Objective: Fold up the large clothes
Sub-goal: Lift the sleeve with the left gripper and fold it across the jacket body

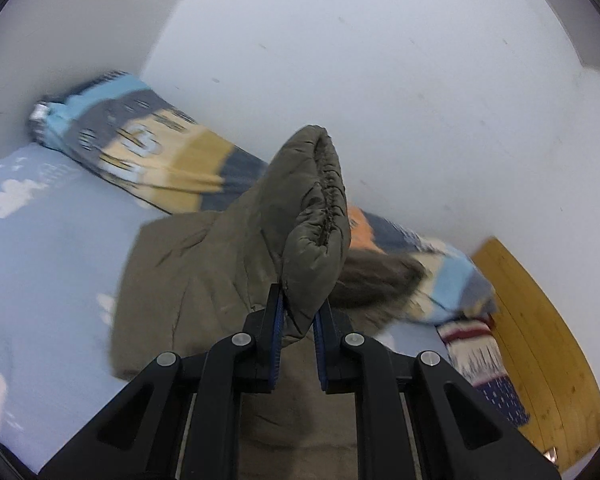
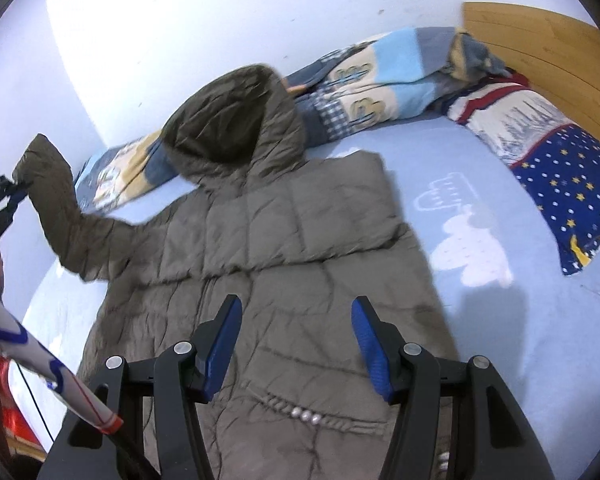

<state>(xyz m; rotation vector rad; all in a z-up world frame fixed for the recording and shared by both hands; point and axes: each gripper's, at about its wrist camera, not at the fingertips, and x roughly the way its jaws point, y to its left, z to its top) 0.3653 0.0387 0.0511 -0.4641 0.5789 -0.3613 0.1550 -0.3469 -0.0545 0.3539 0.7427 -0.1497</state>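
Left tongs [image 1: 299,304] clamping jacket sleeve [image 1: 316,208]

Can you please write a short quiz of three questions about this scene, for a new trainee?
1. True or false: the left gripper is shut on the cuff of the jacket sleeve.
2. What is between the fingers of the right gripper? A) the hood B) nothing, it is open above the jacket C) a pillow
3. Fill in: the jacket lies spread on a light blue ____ with white cloud prints.

Key
1. True. The cuff is pinched and the sleeve is raised off the bed.
2. B.
3. Bedsheet.
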